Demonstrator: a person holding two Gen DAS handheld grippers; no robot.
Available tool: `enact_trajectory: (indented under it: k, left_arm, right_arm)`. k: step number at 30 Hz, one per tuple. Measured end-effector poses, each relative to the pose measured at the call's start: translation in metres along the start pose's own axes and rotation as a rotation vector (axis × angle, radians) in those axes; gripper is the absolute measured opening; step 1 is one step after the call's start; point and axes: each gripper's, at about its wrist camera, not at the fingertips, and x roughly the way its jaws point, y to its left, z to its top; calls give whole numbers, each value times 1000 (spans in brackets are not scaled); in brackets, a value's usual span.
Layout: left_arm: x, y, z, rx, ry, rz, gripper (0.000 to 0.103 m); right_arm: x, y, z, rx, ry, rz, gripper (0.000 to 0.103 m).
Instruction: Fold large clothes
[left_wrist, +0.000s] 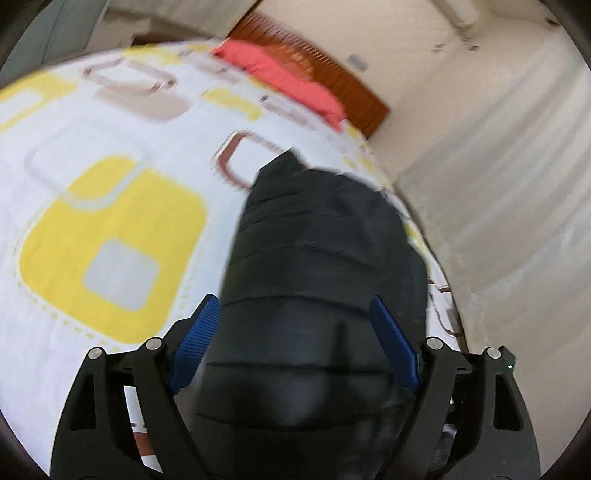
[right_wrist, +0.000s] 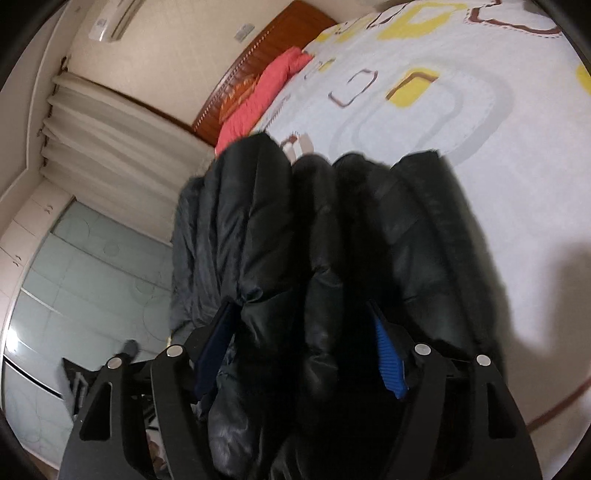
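The left gripper has its blue fingers clamped on a thick fold of the black puffer jacket, which hangs forward over the bed; the view is blurred, so whether the hem touches the patterned sheet is unclear; the right gripper likewise pinches bunched quilted folds of the jacket between its fingers, above the bed; a red pillow lies by the wooden headboard
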Motion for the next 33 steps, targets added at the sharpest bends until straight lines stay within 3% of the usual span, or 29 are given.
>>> enact_trajectory:
  k: [1,2,4,7,12,15,22,26,29,32,33]
  left_arm:
    - [3,7,-2,-17,12,10,82]
    - [4,10,-3,-27,16,12,82]
    - [4,15,-5,-39,26,0,82]
    - [9,4,-8,-13,49,-25,82]
    - [37,-22,-20,76,101,-23,82]
    - [51,-28,-25,116,98,29,82]
    - [67,-15,-34,89,87,73,82]
    - [64,-14,-33,72,85,55,82]
    - [52,-6,-27,24,96,14,82]
    - [34,6,-25,-26,78,-28,82]
    - [31,8,-26,-30,77,-33,82]
  right_arm:
    - [1,2,0,-20,1,-5,42]
    - [1,1,0,-27,6,-5,34]
    - [-4,-4,2,-23,-7,-6,24]
    - [-20,-16,6,-30,-56,-47,20]
    - [-28,-51,10,22,-49,-49,20]
    - [-24,-63,9,33,-39,-37,20]
    - [-17,-75,3,53,-50,-17,18]
    - [-22,-70,4,53,-32,-23,19]
    - [-35,-61,7,48,-28,-24,27]
    - [-55,-51,1,39,-44,-32,42]
    - [-66,-47,-6,38,-52,-18,59]
